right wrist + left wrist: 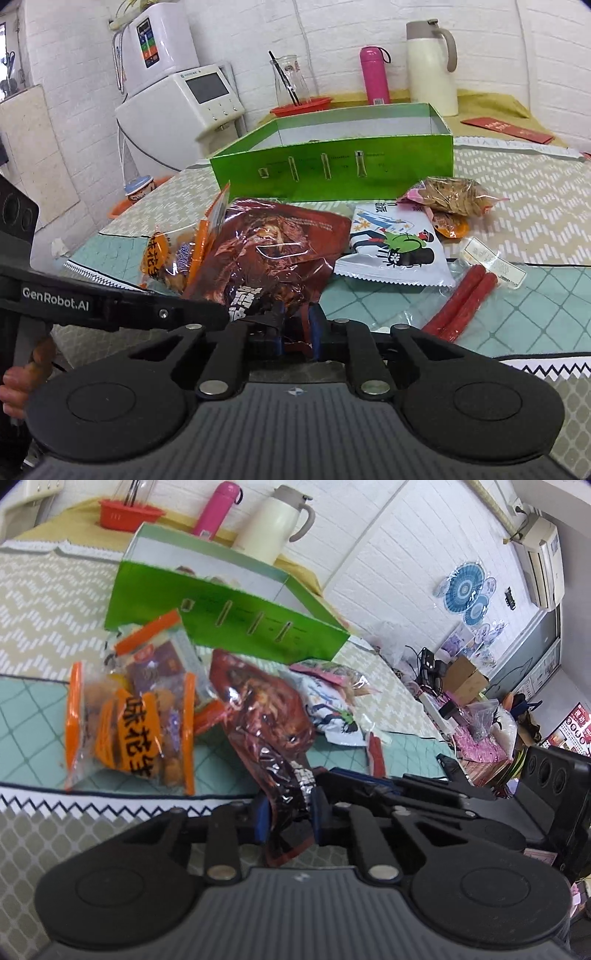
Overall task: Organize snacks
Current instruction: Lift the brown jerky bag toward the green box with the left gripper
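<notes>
Both grippers have hold of the dark red snack bag [258,709], which lies in front of the green box [332,162] on the counter [535,221]. The left gripper [288,812] has its jaws clenched on the bag's near edge; the right gripper [295,328] grasps the same crinkled edge (its blue pads press the foil). Left of the bag sits an orange peanut pack [129,723]; right of it, a white pouch [395,251] and red sausages [461,302].

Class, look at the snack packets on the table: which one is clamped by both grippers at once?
The dark red foil bag. The left gripper and right gripper both pinch its near edge; the other packets lie untouched.
</notes>
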A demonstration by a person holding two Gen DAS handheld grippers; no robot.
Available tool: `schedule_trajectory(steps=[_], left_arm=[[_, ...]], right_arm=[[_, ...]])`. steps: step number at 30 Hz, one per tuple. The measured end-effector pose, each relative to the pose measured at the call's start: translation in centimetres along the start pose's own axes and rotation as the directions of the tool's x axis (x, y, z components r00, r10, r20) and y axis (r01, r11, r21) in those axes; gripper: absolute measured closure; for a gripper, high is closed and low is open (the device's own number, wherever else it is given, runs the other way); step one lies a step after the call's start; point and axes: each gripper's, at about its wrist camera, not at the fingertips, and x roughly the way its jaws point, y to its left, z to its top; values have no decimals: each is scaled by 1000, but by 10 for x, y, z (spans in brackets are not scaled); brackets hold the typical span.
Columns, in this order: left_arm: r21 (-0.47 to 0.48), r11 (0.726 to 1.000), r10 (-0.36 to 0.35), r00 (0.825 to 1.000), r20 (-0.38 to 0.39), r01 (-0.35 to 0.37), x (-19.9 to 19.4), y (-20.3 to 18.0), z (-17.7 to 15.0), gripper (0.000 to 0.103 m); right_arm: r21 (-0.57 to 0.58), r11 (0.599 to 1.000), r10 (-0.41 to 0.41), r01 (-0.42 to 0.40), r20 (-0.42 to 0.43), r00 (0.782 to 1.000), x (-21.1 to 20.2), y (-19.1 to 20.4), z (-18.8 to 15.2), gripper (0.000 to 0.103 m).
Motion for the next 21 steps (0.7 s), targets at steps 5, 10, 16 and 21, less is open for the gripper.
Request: schedule_trajectory(steps=[5, 10, 16, 21], left_arm=[[14, 999, -40, 998, 53, 39, -14, -7, 9, 93], [33, 997, -69, 992, 103, 66, -21, -14, 27, 95], [85, 993, -96, 982, 163, 83, -22, -21, 64, 95], [107, 990, -107, 976, 188, 88, -3, -21, 111, 95]], right_arm=[[12, 1000, 7, -8, 75, 997, -16, -1, 10, 83], [13, 1000, 19, -21, 135, 991, -21, -2, 25, 83], [21, 999, 32, -38, 215, 976, -20, -10, 56, 83], [27, 999, 10, -17, 259, 966, -1, -27, 95, 82]])
